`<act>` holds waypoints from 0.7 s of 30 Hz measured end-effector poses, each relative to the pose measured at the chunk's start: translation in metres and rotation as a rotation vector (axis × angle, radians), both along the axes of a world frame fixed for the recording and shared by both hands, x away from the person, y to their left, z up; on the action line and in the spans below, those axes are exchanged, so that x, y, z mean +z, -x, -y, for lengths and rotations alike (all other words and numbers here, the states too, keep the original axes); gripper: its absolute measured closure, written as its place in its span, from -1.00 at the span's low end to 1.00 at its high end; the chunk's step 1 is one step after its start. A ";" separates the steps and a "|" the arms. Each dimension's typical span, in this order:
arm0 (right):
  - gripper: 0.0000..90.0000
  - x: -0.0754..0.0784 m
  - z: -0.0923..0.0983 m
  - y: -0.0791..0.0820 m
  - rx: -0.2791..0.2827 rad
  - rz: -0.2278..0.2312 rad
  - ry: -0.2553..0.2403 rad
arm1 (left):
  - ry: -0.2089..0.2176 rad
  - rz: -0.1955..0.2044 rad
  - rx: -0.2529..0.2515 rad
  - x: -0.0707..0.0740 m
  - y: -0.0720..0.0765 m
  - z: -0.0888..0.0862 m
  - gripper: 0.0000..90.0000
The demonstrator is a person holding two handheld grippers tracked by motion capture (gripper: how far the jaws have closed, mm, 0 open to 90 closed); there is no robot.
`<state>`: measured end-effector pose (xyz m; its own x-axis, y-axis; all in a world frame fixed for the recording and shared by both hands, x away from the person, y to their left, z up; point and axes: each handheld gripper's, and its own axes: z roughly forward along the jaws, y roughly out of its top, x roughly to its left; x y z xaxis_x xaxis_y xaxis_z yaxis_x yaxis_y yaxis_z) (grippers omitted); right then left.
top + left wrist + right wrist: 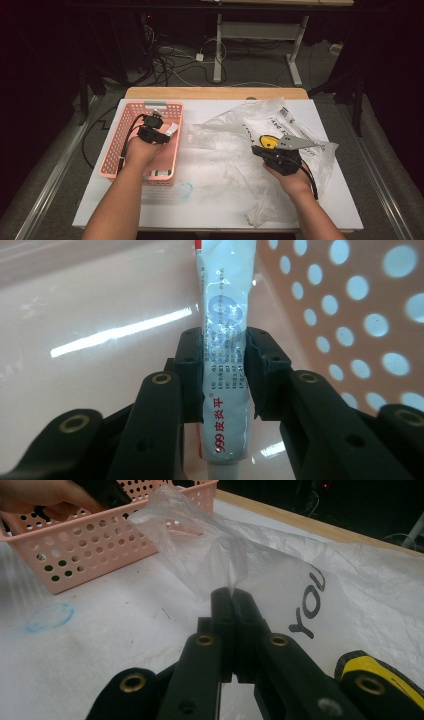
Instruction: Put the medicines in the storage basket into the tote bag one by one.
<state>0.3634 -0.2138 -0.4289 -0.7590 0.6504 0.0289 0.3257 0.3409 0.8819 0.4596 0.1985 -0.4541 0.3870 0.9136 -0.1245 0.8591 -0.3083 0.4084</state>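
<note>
- The bench (150, 212) is covered in white, with a wooden edge along its far side (a faint blue ring mark (186, 190) sits near the basket's front corner).
- A clear plastic bag (235, 145) with black lettering lies crumpled across the middle and right of the bench, one part of it lifted toward the basket.
- A pink perforated basket (112, 150) stands on the left part of the bench, just beside the bag.
- The right gripper (233, 596) is over the right half of the bag; its jaws are pressed together on a fold of the clear film, which rises from their tips.
- The left gripper (223, 347) reaches down inside the basket, its jaws pinching a small white tube (225, 340) across its width.
- The tube carries red and blue print and is seen inside the basket, close to the holed wall, its cap end pointing back toward the gripper's body.
</note>
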 end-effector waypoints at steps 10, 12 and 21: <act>1.00 0.001 0.001 0.000 0.001 0.004 -0.001 | 0.065 0.044 0.014 0.010 0.012 -0.002 0.53; 1.00 0.001 0.001 0.000 0.001 0.005 -0.001 | 0.060 0.052 0.014 0.012 0.014 -0.001 0.53; 1.00 0.001 0.000 0.000 0.003 0.010 0.000 | 0.076 0.108 0.017 0.028 0.028 -0.007 0.53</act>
<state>0.3629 -0.2141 -0.4283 -0.7611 0.6483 0.0214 0.3162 0.3421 0.8849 0.4314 0.2059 -0.4265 0.3870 0.9095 -0.1521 0.8134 -0.2590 0.5209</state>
